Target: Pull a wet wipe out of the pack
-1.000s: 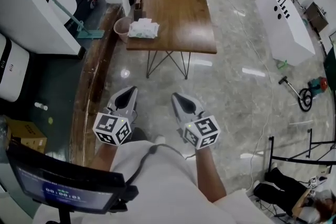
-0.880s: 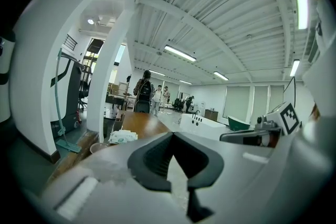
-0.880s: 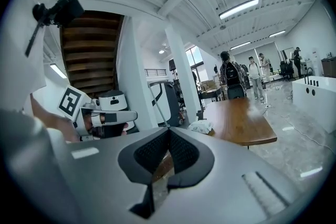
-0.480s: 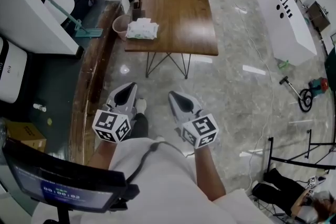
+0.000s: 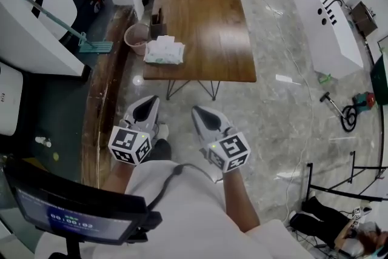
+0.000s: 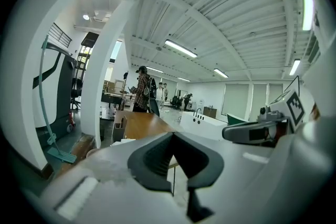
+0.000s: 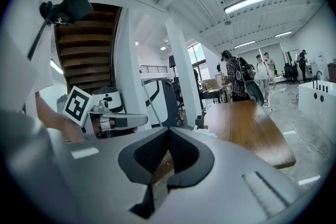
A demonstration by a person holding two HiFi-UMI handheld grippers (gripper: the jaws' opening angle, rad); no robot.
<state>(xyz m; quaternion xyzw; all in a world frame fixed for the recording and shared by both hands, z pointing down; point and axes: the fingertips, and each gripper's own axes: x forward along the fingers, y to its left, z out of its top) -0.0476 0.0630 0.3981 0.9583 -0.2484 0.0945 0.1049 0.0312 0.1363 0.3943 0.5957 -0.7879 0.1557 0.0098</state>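
A white-and-green wet-wipe pack (image 5: 164,50) lies at the near-left corner of the brown wooden counter (image 5: 206,15), upper centre, above glossy grey floor (image 5: 273,112). Below, the left tool (image 5: 145,108) and right tool (image 5: 205,117) are closed and empty.

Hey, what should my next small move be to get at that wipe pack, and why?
Probably step forward toward the table: the wipe pack lies at its near left corner, well ahead of both grippers. The left gripper and right gripper are over the floor, short of the table, fingers together, holding nothing.
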